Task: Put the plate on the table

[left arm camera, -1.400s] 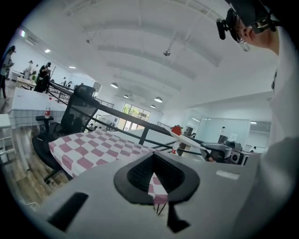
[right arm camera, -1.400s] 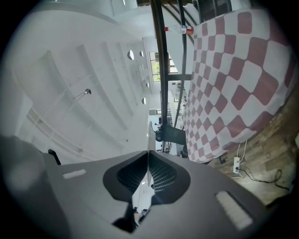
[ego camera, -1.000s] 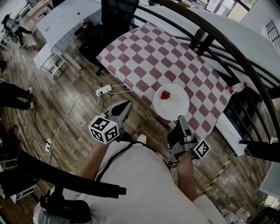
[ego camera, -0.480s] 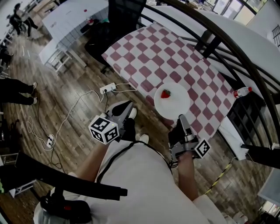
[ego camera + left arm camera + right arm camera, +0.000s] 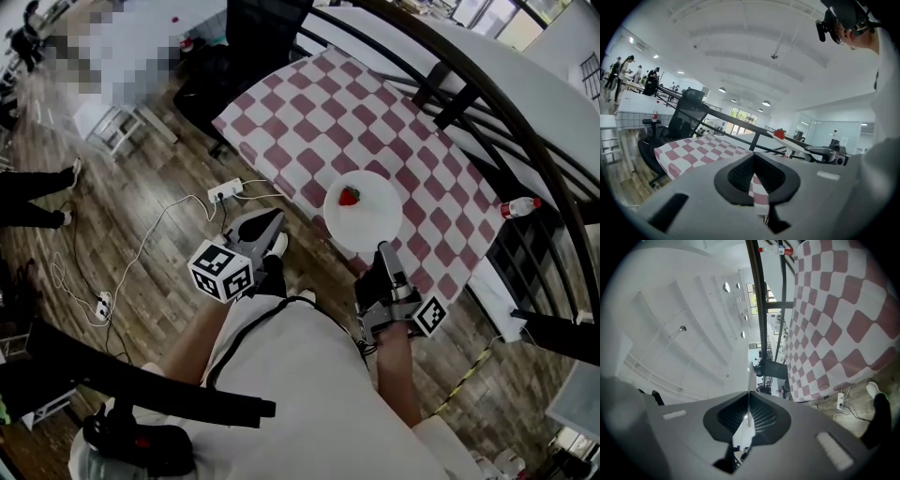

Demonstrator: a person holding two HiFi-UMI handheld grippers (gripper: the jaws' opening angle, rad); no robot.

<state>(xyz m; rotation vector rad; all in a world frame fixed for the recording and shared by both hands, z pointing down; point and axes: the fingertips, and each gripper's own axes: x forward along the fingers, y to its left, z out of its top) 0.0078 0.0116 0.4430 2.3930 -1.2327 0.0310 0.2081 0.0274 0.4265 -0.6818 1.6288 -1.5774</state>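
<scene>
A white plate [image 5: 363, 214] with a red strawberry [image 5: 349, 196] on it hangs over the near edge of the table with the red-and-white checked cloth [image 5: 375, 112]. My right gripper [image 5: 382, 251] is shut on the plate's near rim. In the right gripper view the plate [image 5: 749, 380] shows edge-on as a thin white line between the pads. From the left gripper view the plate [image 5: 790, 141] sits above the cloth [image 5: 701, 147], slightly tilted. My left gripper [image 5: 272, 221] is shut on nothing, over the floor left of the plate.
A black office chair [image 5: 253, 37] stands at the table's far left corner. A power strip with cables [image 5: 223, 193] lies on the wooden floor by the table. A black curved railing [image 5: 487, 84] runs past the table's right side, with a bottle [image 5: 516, 206] beyond it.
The plate and the right gripper have drifted slightly up and left over the cloth. A shoe has stepped closer to the table. The left gripper holds its place.
</scene>
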